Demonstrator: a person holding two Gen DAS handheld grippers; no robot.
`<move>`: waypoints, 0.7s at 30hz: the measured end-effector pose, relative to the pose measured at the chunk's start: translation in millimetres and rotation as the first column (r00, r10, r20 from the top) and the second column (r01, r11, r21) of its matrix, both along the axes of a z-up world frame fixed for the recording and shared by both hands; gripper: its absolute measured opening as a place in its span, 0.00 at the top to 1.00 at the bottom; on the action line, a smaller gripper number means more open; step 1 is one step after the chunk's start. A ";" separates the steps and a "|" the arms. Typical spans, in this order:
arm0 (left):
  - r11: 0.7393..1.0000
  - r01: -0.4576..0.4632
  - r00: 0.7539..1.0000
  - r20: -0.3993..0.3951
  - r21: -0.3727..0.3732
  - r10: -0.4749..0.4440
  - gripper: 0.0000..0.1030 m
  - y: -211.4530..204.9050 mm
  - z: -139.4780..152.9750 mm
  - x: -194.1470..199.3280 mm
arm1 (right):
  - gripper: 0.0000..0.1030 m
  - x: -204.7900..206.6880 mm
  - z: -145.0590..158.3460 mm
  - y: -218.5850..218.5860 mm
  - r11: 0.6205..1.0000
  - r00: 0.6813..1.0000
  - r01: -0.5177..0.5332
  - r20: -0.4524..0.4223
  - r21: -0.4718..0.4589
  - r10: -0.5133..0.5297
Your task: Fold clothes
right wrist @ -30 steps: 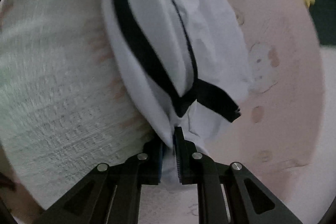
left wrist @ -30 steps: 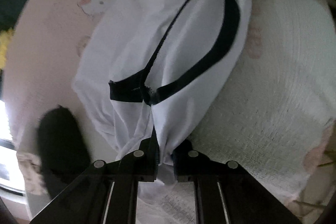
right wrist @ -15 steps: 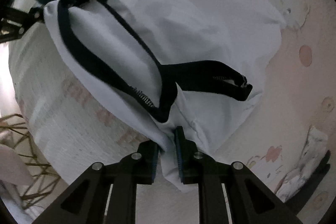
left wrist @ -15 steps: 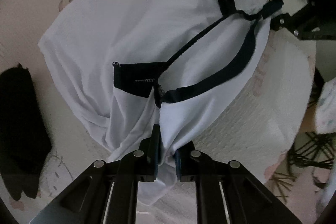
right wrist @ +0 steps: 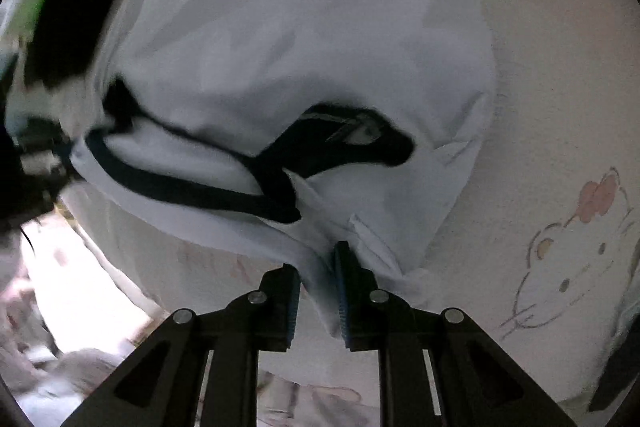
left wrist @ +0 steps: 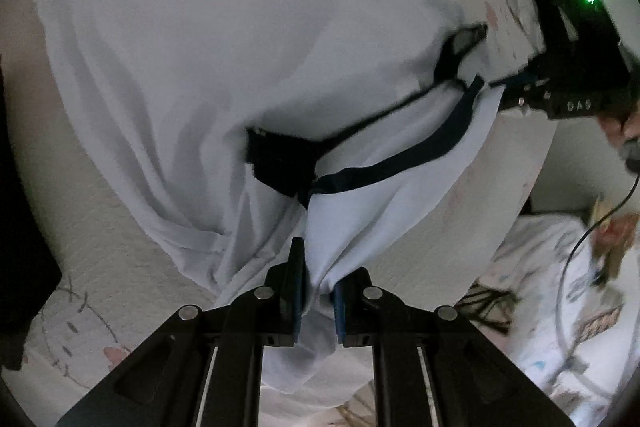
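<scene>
White shirt hangs clamped in my left tongs and right tongs; thin bunched pinches could slip.

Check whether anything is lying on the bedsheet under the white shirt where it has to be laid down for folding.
Nothing visible does. Both grippers, left and right, already pinch the white shirt. The cartoon-print bedsheet around it looks bare; the black garment lies past the shirt's far edge.

Smooth white cloth garment
</scene>
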State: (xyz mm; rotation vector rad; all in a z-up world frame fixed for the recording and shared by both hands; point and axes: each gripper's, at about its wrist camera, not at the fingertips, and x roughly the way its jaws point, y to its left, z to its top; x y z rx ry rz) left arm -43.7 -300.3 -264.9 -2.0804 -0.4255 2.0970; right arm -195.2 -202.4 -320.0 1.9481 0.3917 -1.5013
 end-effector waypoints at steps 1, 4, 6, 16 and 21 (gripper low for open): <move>1.000 -0.009 1.000 -0.011 -0.002 0.009 0.90 -1.7 2.7 -1.9 | 0.85 -4.3 -0.3 1.5 1.000 1.000 0.026 0.013 -0.010 -0.026; 0.999 -0.025 0.999 -0.049 -0.032 0.024 0.90 -3.0 10.2 -6.8 | 0.85 -13.8 3.5 1.7 0.996 0.996 0.084 0.013 -0.032 -0.084; 0.998 -0.032 0.998 -0.059 -0.051 0.029 0.90 -1.4 11.7 -9.0 | 0.85 -17.4 7.8 -0.5 0.995 0.996 0.094 -0.006 -0.041 -0.094; 0.991 -0.123 0.991 -0.060 -0.061 0.119 0.87 -4.6 -0.7 -22.2 | 0.82 -31.6 15.1 -26.7 0.994 0.982 0.106 -0.156 -0.016 -0.107; 0.985 -0.163 0.986 -0.034 -0.049 0.161 0.87 -5.6 -18.0 -28.5 | 0.82 -41.0 -3.3 -32.9 0.981 0.970 0.191 -0.152 -0.008 -0.190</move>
